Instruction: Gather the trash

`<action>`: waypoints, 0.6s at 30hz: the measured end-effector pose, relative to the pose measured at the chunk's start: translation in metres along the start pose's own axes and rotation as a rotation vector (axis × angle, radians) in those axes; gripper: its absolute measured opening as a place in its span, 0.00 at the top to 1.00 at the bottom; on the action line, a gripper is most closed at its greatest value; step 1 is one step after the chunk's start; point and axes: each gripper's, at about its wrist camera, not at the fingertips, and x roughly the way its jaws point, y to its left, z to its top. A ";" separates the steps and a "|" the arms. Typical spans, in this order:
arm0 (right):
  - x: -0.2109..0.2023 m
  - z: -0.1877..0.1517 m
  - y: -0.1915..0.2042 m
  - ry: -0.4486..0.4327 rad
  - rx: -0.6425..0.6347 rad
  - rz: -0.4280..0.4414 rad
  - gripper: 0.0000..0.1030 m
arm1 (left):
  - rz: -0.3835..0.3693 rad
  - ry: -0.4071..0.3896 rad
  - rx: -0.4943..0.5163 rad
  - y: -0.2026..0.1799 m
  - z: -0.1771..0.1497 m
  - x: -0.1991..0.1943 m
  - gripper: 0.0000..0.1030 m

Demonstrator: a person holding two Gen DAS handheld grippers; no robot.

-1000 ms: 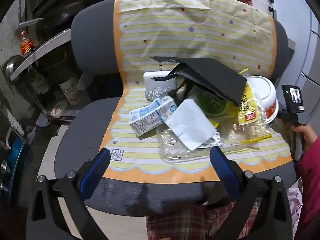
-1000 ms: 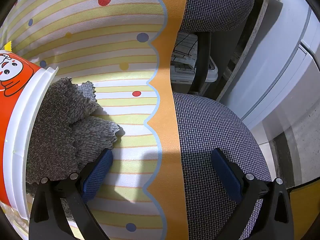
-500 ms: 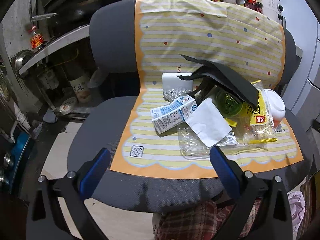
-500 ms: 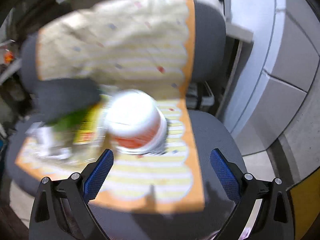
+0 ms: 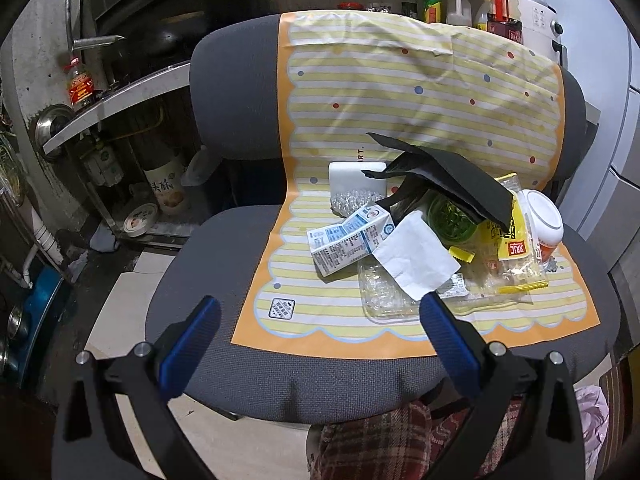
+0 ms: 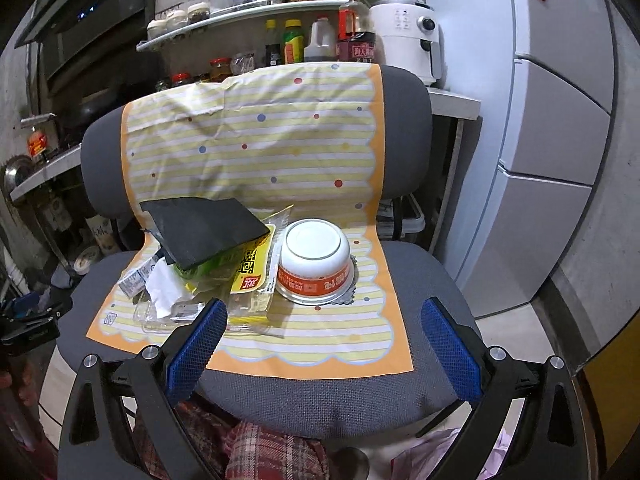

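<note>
A heap of trash lies on a striped yellow mat (image 5: 320, 300) spread over a grey office chair (image 5: 224, 248). In it are a milk carton (image 5: 348, 240), a white napkin (image 5: 416, 260), a black card sheet (image 5: 452, 184), a yellow snack wrapper (image 5: 512, 240) and a clear plastic tray (image 5: 380, 292). An upturned orange-and-white noodle bowl (image 6: 314, 264) rests on a grey cloth (image 6: 344, 298) at the right. My left gripper (image 5: 320, 316) hovers open before the chair's front edge. My right gripper (image 6: 324, 320) is open too, held back from the bowl, empty.
Sauce bottles (image 6: 294, 42) and a white appliance (image 6: 408, 36) stand on shelves behind the chair. A white fridge (image 6: 560, 152) is at the right. Pots and a metal shelf (image 5: 112, 96) crowd the left. A plaid garment (image 6: 256, 448) lies below the seat.
Both grippers have pulled back from the chair. The right one was close beside the bowl and cloth; now it sees the whole seat. The trash has not moved.
</note>
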 end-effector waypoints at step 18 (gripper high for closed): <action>0.003 -0.002 -0.003 0.023 0.007 -0.009 0.06 | -0.005 0.006 0.003 -0.001 -0.001 -0.002 0.06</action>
